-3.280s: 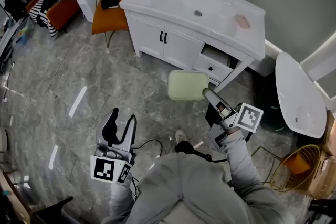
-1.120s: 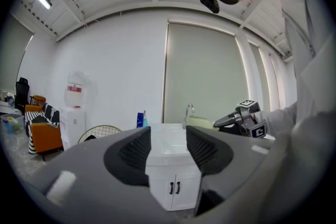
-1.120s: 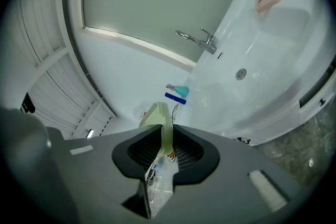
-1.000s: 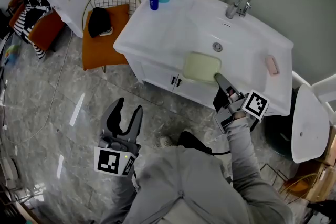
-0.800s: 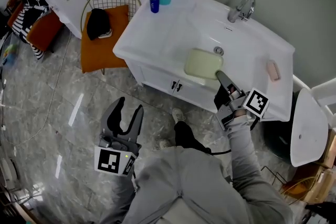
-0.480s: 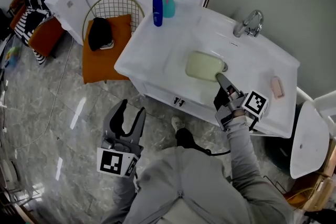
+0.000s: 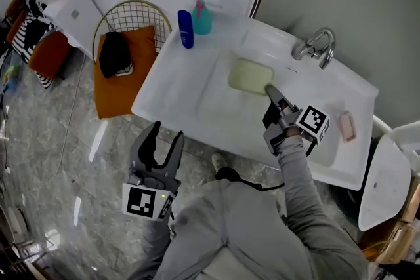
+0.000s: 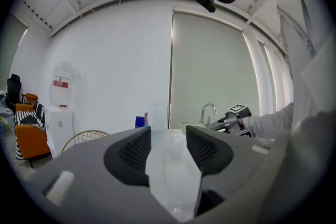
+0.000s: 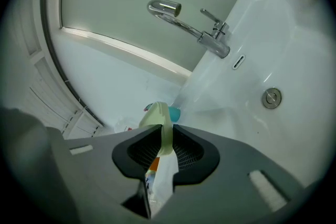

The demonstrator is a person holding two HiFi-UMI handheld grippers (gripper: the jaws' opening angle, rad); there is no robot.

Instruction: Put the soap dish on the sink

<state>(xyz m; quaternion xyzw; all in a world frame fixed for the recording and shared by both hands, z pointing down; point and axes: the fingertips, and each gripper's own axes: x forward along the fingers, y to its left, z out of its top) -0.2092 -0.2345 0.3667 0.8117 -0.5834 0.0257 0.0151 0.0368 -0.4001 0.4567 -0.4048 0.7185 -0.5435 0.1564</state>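
Note:
The pale green soap dish hangs over the white sink, above its basin near the back rim. My right gripper is shut on the dish's near edge; in the right gripper view the dish stands edge-on between the jaws. The drain and the chrome tap lie beyond it. My left gripper is open and holds nothing, low at the sink's front edge; in the left gripper view its jaws point along the sink top.
A blue bottle and a teal pump bottle stand at the sink's back left corner. A pink soap bar lies on the right rim. An orange-cushioned wire chair stands left of the sink. A white toilet is at the right.
The person has stepped up to the sink. My right gripper has carried the soap dish from in front of the cabinet to over the basin, toward the back. The left gripper stays low and open.

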